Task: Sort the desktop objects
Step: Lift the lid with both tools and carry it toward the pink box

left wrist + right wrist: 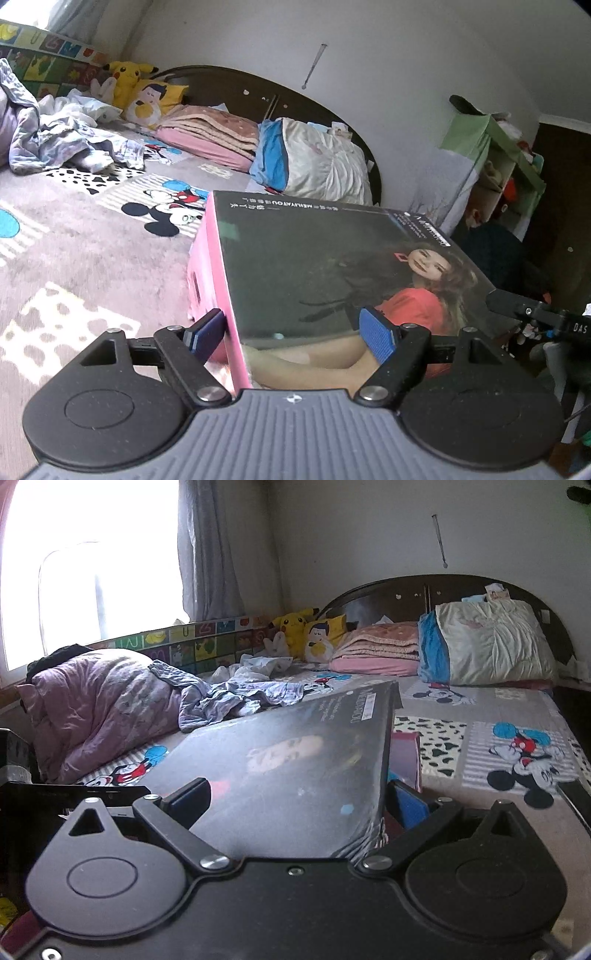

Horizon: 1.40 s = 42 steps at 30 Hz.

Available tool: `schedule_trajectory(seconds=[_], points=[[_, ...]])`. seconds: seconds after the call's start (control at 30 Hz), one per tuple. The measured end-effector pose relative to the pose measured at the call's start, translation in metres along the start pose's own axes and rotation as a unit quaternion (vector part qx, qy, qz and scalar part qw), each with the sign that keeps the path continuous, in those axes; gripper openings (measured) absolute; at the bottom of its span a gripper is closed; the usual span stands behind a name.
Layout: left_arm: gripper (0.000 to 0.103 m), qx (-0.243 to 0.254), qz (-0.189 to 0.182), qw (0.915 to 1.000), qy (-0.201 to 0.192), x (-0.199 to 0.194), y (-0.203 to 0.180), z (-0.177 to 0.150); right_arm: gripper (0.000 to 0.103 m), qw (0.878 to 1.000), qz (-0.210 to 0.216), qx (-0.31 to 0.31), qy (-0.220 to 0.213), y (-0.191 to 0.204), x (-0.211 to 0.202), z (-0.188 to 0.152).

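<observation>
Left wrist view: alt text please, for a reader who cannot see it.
The left gripper clamps a pink-sided box, its blue pads on the pink side and the glossy dark face. Behind lies a bed with a cartoon-mouse sheet, folded blankets and a yellow plush.

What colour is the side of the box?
Pink. The box's side shows best in the left wrist view.

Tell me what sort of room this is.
A bedroom, most likely a child's: a bed with a cartoon-mouse sheet, a dark curved headboard, folded blankets, and a yellow plush toy by the curtained window.
</observation>
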State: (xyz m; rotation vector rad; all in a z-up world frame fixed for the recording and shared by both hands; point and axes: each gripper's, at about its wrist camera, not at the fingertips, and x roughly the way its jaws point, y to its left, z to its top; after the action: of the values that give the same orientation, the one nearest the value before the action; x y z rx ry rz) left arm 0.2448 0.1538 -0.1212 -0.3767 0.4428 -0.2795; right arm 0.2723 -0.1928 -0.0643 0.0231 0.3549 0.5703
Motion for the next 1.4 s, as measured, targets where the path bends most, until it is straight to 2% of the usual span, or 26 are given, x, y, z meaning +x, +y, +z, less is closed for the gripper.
schedule_trajectory(seconds=[0.57,0.87,1.1,1.4], points=[[0.079,-0.018,-0.012,0.9997,-0.014,0.071,0.050,0.029,0.103,1.000,-0.017,-0.007,0.010,-0.017,0.069,0.020],[0.079,-0.026,-0.003,0.9997,-0.003,0.107,0.068,0.031,0.103,0.999,-0.023,-0.019,0.021,-0.022,0.104,0.034],[0.079,-0.043,0.004,0.9991,-0.002,0.121,0.080,0.034,0.103,0.999,-0.023,-0.031,0.034,-0.023,0.124,0.040],[0.079,-0.052,0.010,0.9986,0.005,0.134,0.081,0.038,0.103,0.998,-0.027,-0.018,0.047,-0.037,0.138,0.040]])
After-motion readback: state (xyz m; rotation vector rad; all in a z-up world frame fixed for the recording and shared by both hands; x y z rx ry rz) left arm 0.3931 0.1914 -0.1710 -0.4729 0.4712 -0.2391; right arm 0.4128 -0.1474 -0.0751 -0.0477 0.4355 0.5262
